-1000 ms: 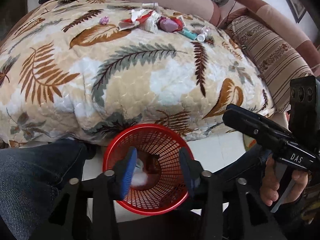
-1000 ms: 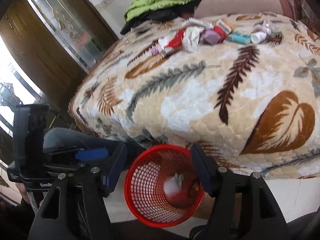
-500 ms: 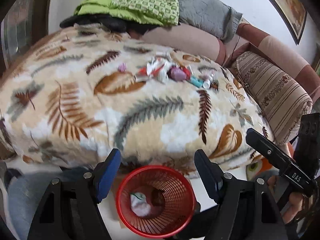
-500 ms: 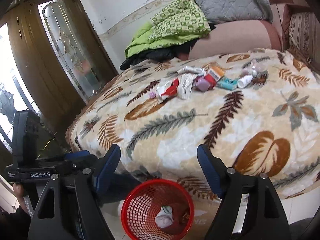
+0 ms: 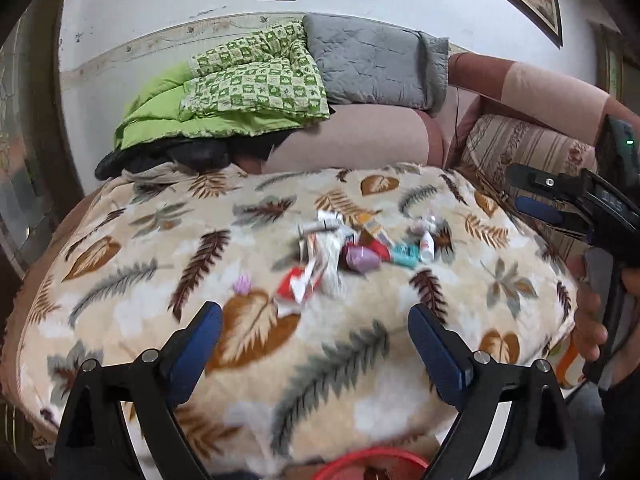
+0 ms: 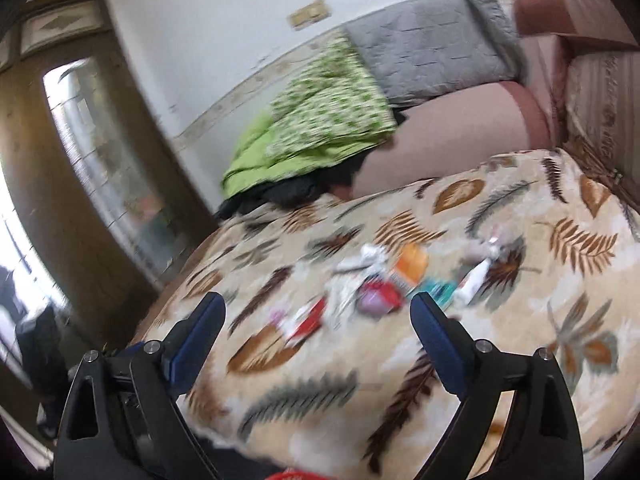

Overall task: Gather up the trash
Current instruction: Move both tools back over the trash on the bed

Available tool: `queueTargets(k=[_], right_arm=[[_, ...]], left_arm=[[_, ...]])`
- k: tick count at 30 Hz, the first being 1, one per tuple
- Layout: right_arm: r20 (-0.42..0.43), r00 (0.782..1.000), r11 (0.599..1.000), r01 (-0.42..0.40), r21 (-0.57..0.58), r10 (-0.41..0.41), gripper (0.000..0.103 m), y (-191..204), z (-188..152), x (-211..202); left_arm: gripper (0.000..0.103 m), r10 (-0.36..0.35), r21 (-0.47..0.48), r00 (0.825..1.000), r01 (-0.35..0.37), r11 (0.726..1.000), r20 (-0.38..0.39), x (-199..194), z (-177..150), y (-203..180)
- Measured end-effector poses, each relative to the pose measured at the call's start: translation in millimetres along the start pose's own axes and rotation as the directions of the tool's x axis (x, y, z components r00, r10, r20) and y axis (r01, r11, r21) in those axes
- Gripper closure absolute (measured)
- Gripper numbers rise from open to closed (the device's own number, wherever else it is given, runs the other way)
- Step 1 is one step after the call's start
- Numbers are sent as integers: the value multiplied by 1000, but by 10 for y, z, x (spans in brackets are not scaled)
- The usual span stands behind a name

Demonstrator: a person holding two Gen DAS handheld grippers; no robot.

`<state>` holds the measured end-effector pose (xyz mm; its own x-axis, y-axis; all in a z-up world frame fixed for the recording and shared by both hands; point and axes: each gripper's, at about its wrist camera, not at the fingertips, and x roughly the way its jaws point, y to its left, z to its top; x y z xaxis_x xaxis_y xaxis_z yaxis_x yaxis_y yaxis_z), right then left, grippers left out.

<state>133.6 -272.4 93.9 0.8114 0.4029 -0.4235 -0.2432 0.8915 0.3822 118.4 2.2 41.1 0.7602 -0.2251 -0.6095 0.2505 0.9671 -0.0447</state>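
Plush blanket (image 5: pixel 304 360) with brown, grey and tan leaf prints covers a rounded, mounded surface that fills most of both views. Behind it, toward 12 o'clock, a green checked quilt (image 5: pixel 256 84) lies folded beside a grey quilted cushion (image 5: pixel 372 64), both soft and stitched.

Trash pile (image 5: pixel 352 248) sits on the blanket's top, near centre: crinkled red-and-white wrappers, a purple rounded piece, a teal packet, an orange carton and a small white tube (image 5: pixel 427 246). The cluster stretches roughly from 8 o'clock to 2 o'clock in the left wrist view; the white tube stands nearly upright in that view. A small pink wrapper (image 5: pixel 242 284) lies apart at the pile's 8 o'clock. Motion blur softens every piece, more so in the right wrist view, so labels cannot be read.

At 6 o'clock only a sliver of the red basket (image 5: pixel 372 466) rim shows, cut off by the frame.

Left gripper (image 5: pixel 314 326) has its blue-padded jaws opening wide, nothing between them. Right gripper (image 6: pixel 318 316) is likewise opening and holds nothing; it also appears at 3 o'clock of the left view, gripped by a hand (image 5: pixel 592 320).
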Motion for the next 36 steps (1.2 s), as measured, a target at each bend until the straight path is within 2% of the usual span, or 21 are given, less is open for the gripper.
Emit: queueTargets(k=[2, 5, 8, 10, 12, 14, 16, 18, 20, 22, 25, 27, 28, 29, 30, 33, 34, 36], right_arm=[[-2, 1000, 999, 28, 20, -28, 10, -155, 176, 158], [-13, 996, 995, 94, 46, -93, 10, -427, 369, 441], [-28, 993, 989, 115, 96, -113, 10, -726, 412, 709], [-55, 986, 975, 164, 150, -157, 10, -1013, 369, 938], [-84, 984, 965, 173, 195, -160, 10, -1226, 291, 1099], [-138, 978, 952, 184, 244, -154, 10, -1469, 211, 1345], [-176, 966, 941, 230, 249, -190, 11, -1628, 138, 1549], [-220, 953, 932, 263, 250, -210, 29, -1746, 62, 1752], [-266, 940, 916, 288, 281, -214, 31, -1898, -7, 1917], [-282, 936, 894, 301, 331, -211, 32, -2031, -82, 1989], [-306, 931, 882, 305, 359, -197, 46, -2105, -167, 2059], [-326, 923, 879, 321, 353, -206, 56, -2126, -217, 2082], [-327, 922, 880, 324, 348, -210, 57, -2136, -219, 2077], [-328, 921, 880, 324, 349, -209, 60, -2151, -217, 2074], [-322, 923, 877, 322, 356, -209, 66, -2168, -230, 2048], [-317, 931, 873, 300, 384, -180, 68, -2233, -273, 2010], [-315, 933, 876, 295, 383, -176, 68, -2239, -278, 2002], [-318, 932, 877, 293, 380, -174, 69, -2231, -270, 1996]], left_arm=[[7, -24, 22, 999, 25, 999, -23, 188, 113, 30], [7, -17, 38, 996, 21, 999, -83, 556, 227, 52], [7, -23, 27, 987, 28, 999, -161, 1012, 254, 88], [8, -17, 26, 979, 23, 999, -203, 1306, 222, 107], [13, -48, -10, 966, 46, 999, -254, 1586, 171, 161], [24, -60, -48, 958, 49, 998, -280, 1752, 122, 215], [29, -55, -53, 959, 42, 998, -277, 1834, 118, 238], [29, -36, -35, 968, 29, 999, -248, 1865, 113, 226], [29, -49, -13, 963, 47, 999, -265, 1937, 84, 187], [29, -58, -7, 962, 58, 998, -268, 1980, 58, 153], [30, -89, -32, 957, 83, 996, -277, 2039, 27, 135], [39, -83, -37, 953, 76, 996, -290, 2090, 1, 125], [51, -79, -42, 953, 69, 997, -293, 2109, -2, 131], [58, -73, -56, 954, 60, 997, -289, 2117, 5, 152], [60, -67, -65, 956, 51, 997, -285, 2116, 9, 172], [75, -45, -85, 962, 23, 996, -269, 2109, 31, 233], [87, -47, -82, 961, 25, 996, -274, 2114, 29, 235], [93, -53, -73, 956, 33, 997, -289, 2119, 10, 231]])
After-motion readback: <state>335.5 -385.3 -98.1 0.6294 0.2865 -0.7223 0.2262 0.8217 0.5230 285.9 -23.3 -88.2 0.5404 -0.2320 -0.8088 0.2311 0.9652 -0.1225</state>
